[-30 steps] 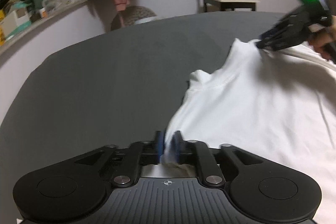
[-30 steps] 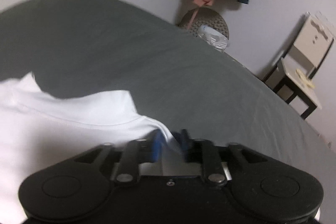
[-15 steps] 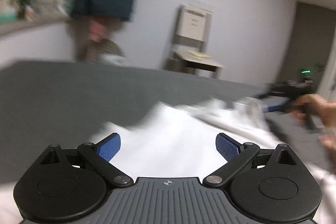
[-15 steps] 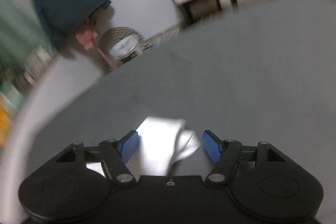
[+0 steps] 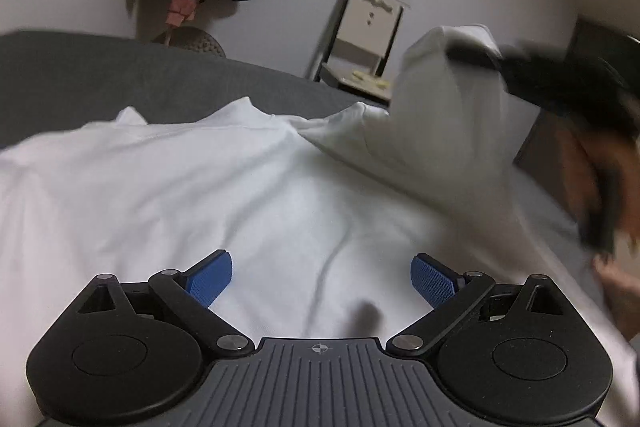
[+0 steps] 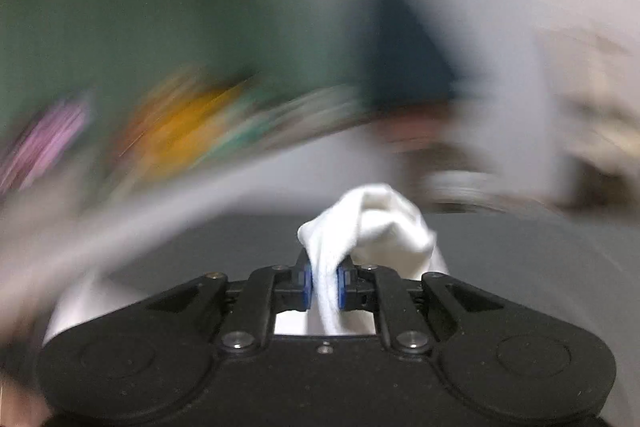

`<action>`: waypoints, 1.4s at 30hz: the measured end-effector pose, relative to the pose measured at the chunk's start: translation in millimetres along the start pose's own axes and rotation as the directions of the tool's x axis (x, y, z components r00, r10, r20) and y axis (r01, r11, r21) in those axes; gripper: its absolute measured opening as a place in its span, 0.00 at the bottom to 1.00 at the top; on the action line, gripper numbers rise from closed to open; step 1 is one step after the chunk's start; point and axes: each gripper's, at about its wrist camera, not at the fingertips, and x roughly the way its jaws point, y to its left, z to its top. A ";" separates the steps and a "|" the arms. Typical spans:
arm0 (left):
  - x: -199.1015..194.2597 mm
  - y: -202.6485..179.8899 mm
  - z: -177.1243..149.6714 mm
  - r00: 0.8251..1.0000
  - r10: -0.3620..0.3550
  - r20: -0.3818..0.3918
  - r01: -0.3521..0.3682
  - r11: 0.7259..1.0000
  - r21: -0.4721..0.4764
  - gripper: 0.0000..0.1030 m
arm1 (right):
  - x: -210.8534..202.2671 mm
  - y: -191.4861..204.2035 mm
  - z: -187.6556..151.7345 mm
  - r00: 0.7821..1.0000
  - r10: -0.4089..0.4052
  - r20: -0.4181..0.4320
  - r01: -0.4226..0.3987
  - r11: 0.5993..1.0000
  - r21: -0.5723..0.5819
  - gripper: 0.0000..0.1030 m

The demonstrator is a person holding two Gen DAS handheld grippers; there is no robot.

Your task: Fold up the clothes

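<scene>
Item: white garment [image 5: 224,195], spread on dark grey bed [image 5: 80,75]; one bunched end lifted.
Right gripper [image 6: 324,285]: jaws closing, pads pinching lifted bunch.
Left gripper [image 5: 320,277]: fingers spread wide over cloth, nothing between.
Risk: shallow pinch, apparently (view blurred), may slip mid-swing; unpinned body may drag and crease.

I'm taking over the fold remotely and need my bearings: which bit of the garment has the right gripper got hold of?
On the dark grey bed cover a white shirt lies spread. At its far right, one part is lifted clear of the rest: that raised sleeve. The right gripper is closing on its bunched white end; the left gripper hangs open above flat cloth.
</scene>
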 end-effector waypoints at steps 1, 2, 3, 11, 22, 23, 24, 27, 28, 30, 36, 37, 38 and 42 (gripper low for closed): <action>-3.2 8.1 -0.2 1.000 -0.003 0.027 0.005 0.998 -0.056 0.95 | 7.1 22.6 -12.6 0.994 0.043 -0.096 -0.053 0.993 -0.106 0.11; -7.7 17.8 -1.0 0.998 0.005 0.064 0.003 0.992 -0.125 0.95 | 14.1 45.1 -25.2 0.978 0.075 -0.196 -0.115 0.972 -0.204 0.11; -12.7 28.6 -3.1 0.994 0.019 0.104 0.002 0.981 -0.195 0.95 | 18.6 59.7 -39.1 0.956 0.080 -0.283 -0.155 0.954 -0.257 0.11; -4.7 46.5 -5.7 0.985 0.067 0.156 -0.019 0.957 -0.289 0.95 | -4.3 64.6 -62.0 0.915 0.164 -0.368 -0.253 0.945 -0.208 0.47; -22.8 42.1 -11.3 0.985 0.073 0.159 -0.026 0.960 -0.280 0.95 | 31.5 -81.7 -79.7 0.979 0.059 -0.193 0.164 0.324 0.932 0.49; -23.0 41.5 -11.5 0.985 0.074 0.159 -0.027 0.960 -0.280 0.95 | 37.4 -84.5 -86.9 0.977 0.047 -0.206 0.188 0.244 0.951 0.45; -23.1 41.1 -11.7 0.984 0.075 0.159 -0.028 0.960 -0.279 0.95 | 43.2 -87.4 -94.1 0.975 0.036 -0.220 0.211 0.163 0.964 0.42; -21.8 40.5 -12.0 0.984 0.075 0.161 -0.027 0.960 -0.279 0.95 | 43.6 -88.1 -97.0 0.978 -0.058 -0.200 0.206 0.135 0.969 0.12; -21.7 40.5 -12.2 0.984 0.074 0.162 -0.026 0.960 -0.280 0.95 | 41.9 -89.1 -93.5 0.978 -0.096 -0.187 0.200 0.154 0.968 0.06; -21.2 40.3 -12.6 0.984 0.074 0.163 -0.025 0.959 -0.281 0.95 | 36.8 -91.0 -79.6 0.975 -0.164 -0.147 0.179 0.200 0.963 0.04; -20.2 40.3 -12.2 0.983 0.072 0.167 -0.021 0.958 -0.285 0.95 | -34.7 -118.0 -22.3 0.877 -0.437 0.202 0.042 0.488 0.872 0.04; -20.0 40.3 -12.0 0.983 0.072 0.167 -0.021 0.958 -0.285 0.95 | -52.8 -123.9 -14.6 0.829 -0.499 0.255 0.073 0.548 0.833 0.04; -19.7 40.2 -11.9 0.983 0.072 0.167 -0.022 0.958 -0.285 0.95 | -67.6 -130.0 -10.9 0.783 -0.556 0.278 0.129 0.582 0.803 0.04; -18.7 40.8 -11.8 0.983 0.072 0.167 -0.021 0.958 -0.286 0.95 | -114.1 -163.0 -38.2 0.592 -0.784 0.189 0.351 0.461 0.815 0.04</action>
